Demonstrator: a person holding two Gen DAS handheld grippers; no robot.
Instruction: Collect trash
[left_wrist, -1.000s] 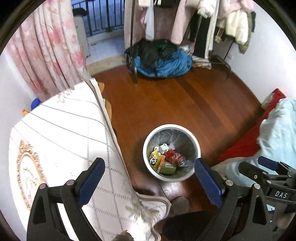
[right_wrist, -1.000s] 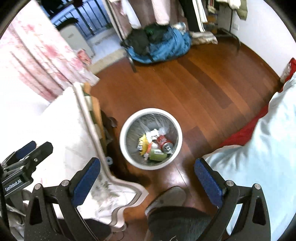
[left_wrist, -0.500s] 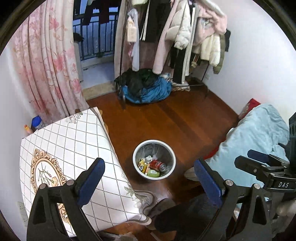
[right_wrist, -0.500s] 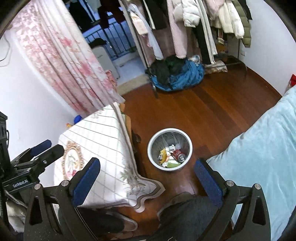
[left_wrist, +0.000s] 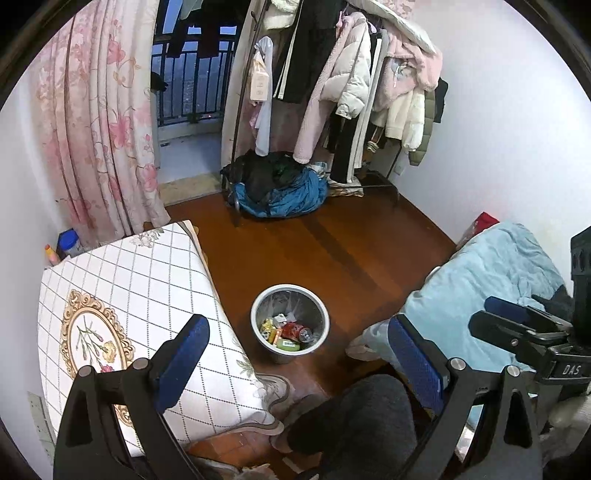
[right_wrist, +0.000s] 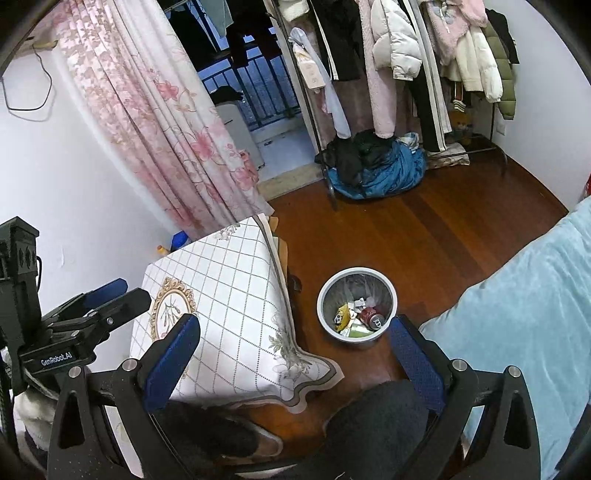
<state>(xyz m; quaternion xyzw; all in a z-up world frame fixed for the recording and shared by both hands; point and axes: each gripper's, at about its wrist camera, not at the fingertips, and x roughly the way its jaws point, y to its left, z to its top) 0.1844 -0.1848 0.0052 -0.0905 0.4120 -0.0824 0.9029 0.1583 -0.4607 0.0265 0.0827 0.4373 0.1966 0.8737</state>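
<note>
We hold both claws high above the room, and neither carries anything. Our left claw (left_wrist: 295, 354) is spread wide, its blue-padded fingers (left_wrist: 183, 360) framing the view with nothing between them. Our right claw (right_wrist: 295, 354) is spread just as wide and empty.

The trash bin (left_wrist: 290, 323) stands on the wooden floor (left_wrist: 351, 251), just beside the long edge of the desk (left_wrist: 140, 295) and near the blue-covered bed (left_wrist: 498, 273). Inside it lie a red can (left_wrist: 297, 330), a yellow wrapper (left_wrist: 267, 326), a green packet (left_wrist: 288, 345) and some crumpled white paper (left_wrist: 282, 317). From the right wrist the same bin (right_wrist: 356, 306) sits near the draped corner of the checked tablecloth (right_wrist: 229, 306). The cloth's top shows only its gold oval print.

Our dark-trousered knee (left_wrist: 354, 421) shows low in the frame, between the fingers.
</note>
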